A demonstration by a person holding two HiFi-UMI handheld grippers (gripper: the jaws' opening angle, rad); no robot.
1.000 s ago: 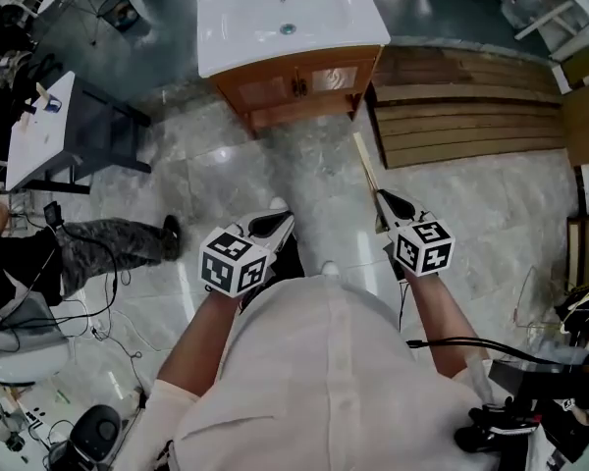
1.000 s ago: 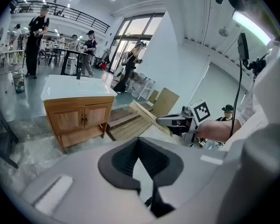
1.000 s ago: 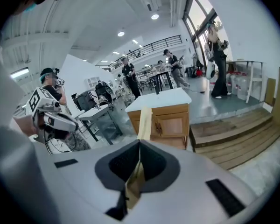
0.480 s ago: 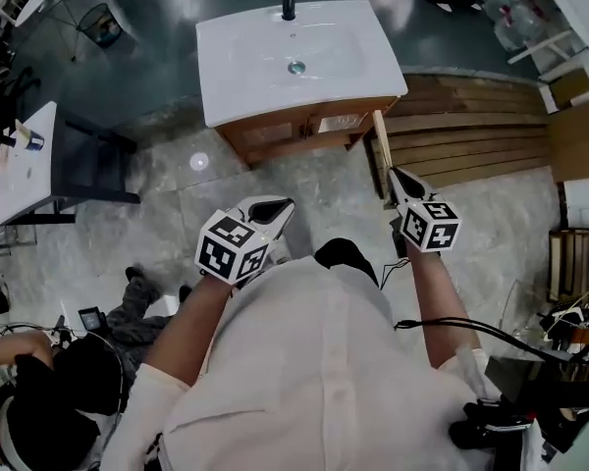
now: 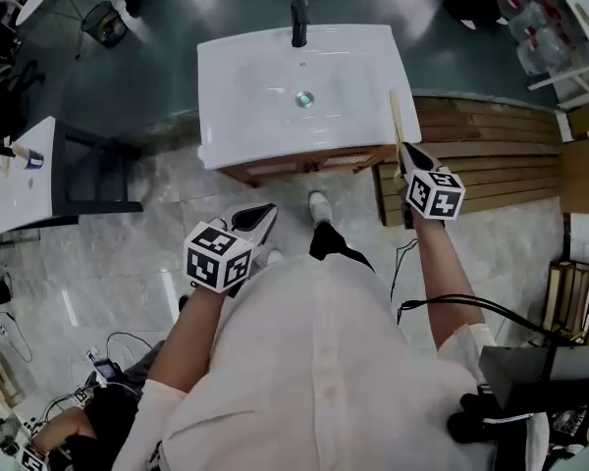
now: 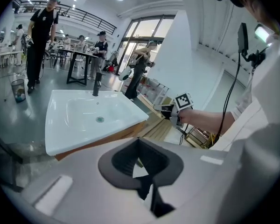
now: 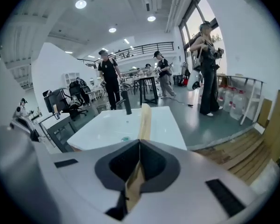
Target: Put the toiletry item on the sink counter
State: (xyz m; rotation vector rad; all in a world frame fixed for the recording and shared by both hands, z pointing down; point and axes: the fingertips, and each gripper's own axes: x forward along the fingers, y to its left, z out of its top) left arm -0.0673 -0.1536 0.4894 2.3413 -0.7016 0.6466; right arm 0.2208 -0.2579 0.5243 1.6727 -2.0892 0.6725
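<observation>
The toiletry item (image 5: 397,126) is a long thin tan stick. My right gripper (image 5: 408,151) is shut on its lower end, and its far end reaches over the right edge of the white sink counter (image 5: 221,86). In the right gripper view the stick (image 7: 144,118) stands up between the closed jaws (image 7: 140,141), with the basin (image 7: 165,122) and black faucet (image 7: 127,102) beyond. My left gripper (image 5: 269,208) hangs lower, before the wooden cabinet, shut and holding nothing. The left gripper view shows its jaws (image 6: 140,140) closed, with the sink (image 6: 79,141) ahead on the left.
A slatted wooden platform (image 5: 491,145) lies right of the cabinet. A small white table (image 5: 25,180) and a dark frame (image 5: 98,175) stand to the left. Cables lie on the floor at lower left. Several people stand beyond the sink.
The person has walked up to the sink, which now lies closer in view. My right gripper has carried the stick forward to the counter's right edge. The left gripper stayed low.
</observation>
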